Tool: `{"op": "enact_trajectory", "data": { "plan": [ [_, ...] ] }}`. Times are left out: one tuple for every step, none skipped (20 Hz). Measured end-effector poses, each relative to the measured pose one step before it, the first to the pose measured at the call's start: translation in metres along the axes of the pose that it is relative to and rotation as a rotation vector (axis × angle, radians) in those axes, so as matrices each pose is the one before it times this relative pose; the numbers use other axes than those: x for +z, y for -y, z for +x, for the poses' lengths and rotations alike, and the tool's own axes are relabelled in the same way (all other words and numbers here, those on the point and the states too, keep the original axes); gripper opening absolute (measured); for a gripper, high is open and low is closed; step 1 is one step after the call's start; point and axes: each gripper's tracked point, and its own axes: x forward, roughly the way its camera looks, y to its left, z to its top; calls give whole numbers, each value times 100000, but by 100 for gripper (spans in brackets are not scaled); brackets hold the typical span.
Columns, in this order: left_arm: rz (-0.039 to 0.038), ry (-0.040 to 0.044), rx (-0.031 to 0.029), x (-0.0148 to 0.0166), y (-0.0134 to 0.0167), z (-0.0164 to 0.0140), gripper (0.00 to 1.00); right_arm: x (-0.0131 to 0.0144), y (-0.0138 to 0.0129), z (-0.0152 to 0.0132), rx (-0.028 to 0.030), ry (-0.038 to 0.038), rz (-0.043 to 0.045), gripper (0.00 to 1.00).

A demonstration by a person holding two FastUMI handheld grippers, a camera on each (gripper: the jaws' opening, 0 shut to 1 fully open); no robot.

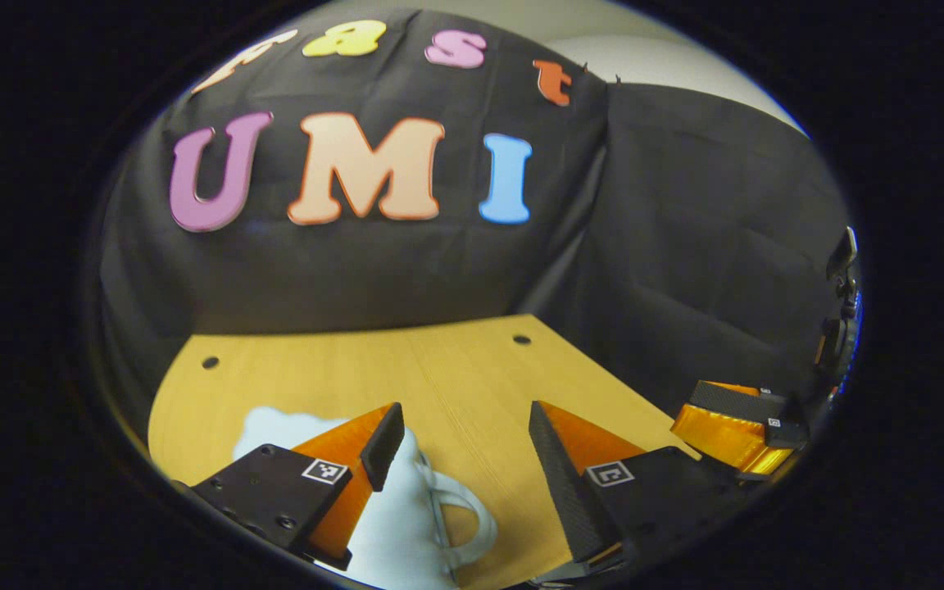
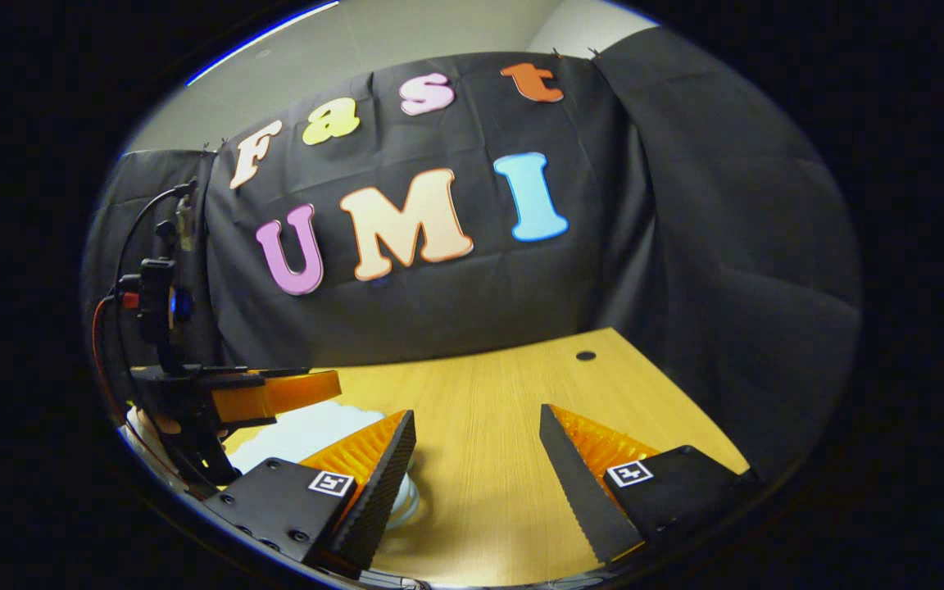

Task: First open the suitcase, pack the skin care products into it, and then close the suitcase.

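Fingers spread wide on the left tool (image 1: 465,447), nothing between them, and it hovers low over the wooden worktop (image 1: 456,369). Right under its left finger sits the pale blue suitcase (image 1: 394,524), a small toy-sized case by the look of it, lying flat at the near edge of the worktop with its looped handle (image 1: 468,512) curling out toward the gap between the fingers. Lid looks down, so opening is the job in hand, I'd say.

Over to the right tool (image 2: 476,459): also gaping wide and empty, poised above bare wood. From its view the suitcase (image 2: 308,430) lies off to its left, partly tucked behind its own left finger, and the left tool (image 2: 275,393) hangs just above the case. From the left gripper view, the right tool (image 1: 738,426) floats off at the right edge of the worktop, well apart from the case.

How will it handle? Judging by the smooth, moulded shell, it should be light, stiff and a touch slippery, likely to skate on the wood if pushed from one side. The handle loop is the obvious grip, thin enough to pinch; the lid edge would be the spot for prising, with the other tool steadying the body. Skin care products I cannot make out anywhere here.
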Motion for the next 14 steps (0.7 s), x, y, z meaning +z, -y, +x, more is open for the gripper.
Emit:
{"op": "enact_trajectory", "data": {
  "plan": [
    [2297, 5200, 4578, 1638, -1133, -578, 93, 1961, -715, 207, 927, 4240, -847, 96],
    [1987, 4852, 4369, 1408, -886, -312, 94, 1871, -836, 28, 964, 4532, -1136, 96],
    [2122, 3413, 3308, 927, -371, -321, 94, 2044, -587, 235, 149, 5189, -1406, 96],
    [2187, 3406, 1834, 954, -306, -63, 91, 1884, -569, 206, 448, 5284, -1145, 97],
    [2150, 1449, 2010, 771, -267, -145, 95, 1843, -746, 194, 548, 5152, -981, 98],
    [2159, 2076, 404, 777, -56, 91, 95, 1652, -585, 43, 424, 4813, -938, 98],
    [1823, 925, 259, 411, -77, -146, 95, 1366, -612, 93, 718, 3516, -915, 98],
    [1367, 683, 151, 300, -190, -40, 96, 904, -553, 215, 381, 3303, -982, 98],
    [51, 857, 807, 319, -164, -57, 96, 910, -585, 5, 610, 2543, -962, 98],
    [-1197, 45, 342, 125, -56, -129, 96, 869, -538, 30, 158, 2532, -754, 98],
    [-1583, 930, 287, 169, -84, -97, 95, 592, -449, -101, 499, 1400, -447, 94],
    [-1549, 277, 612, 218, -164, -179, 96, 347, -558, 17, 509, 896, -30, 98],
    [-744, 607, 233, 151, -252, 10, 96, 182, -437, 46, 543, 328, -24, 98],
    [27, -148, 609, 40, -393, -86, 96, 7, -349, -29, 555, 62, -210, 98]
  ]
}}
